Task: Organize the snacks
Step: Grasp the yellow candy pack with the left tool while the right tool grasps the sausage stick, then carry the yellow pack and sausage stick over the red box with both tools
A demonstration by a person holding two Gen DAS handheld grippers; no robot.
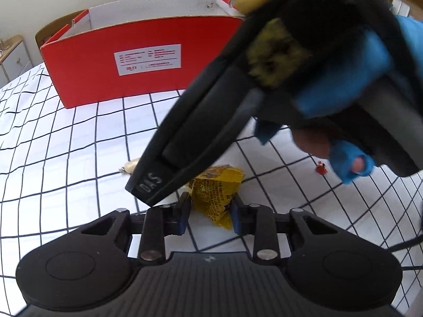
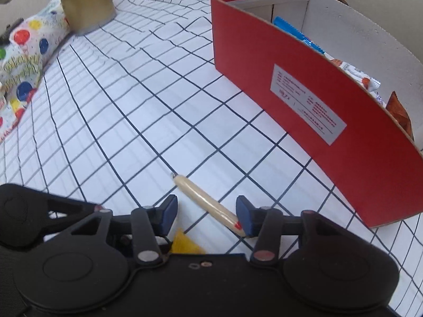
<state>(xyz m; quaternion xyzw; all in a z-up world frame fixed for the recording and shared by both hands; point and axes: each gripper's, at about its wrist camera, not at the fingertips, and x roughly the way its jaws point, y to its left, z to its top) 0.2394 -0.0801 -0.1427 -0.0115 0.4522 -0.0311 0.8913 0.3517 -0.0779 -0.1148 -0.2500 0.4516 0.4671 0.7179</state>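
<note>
Pick-up step: left tool (image 1: 210, 212) nips the yellow packet (image 1: 215, 192); right tool (image 2: 206, 215), open, straddles the sausage (image 2: 203, 200); next, squeeze, lift into the box (image 2: 304, 97).

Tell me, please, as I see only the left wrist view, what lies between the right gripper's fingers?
Observer: A pale sausage stick lies slantwise between the open fingers of the right gripper, with its red-tipped end by one pad.
Operator: Is anything in the red box yet?
Observer: Yes, the box holds a blue packet, a white packet and an orange packet.
Operator: Anything else on the cloth?
Observer: On the cloth, a gold object and a dotted bag sit at the far side.
</note>
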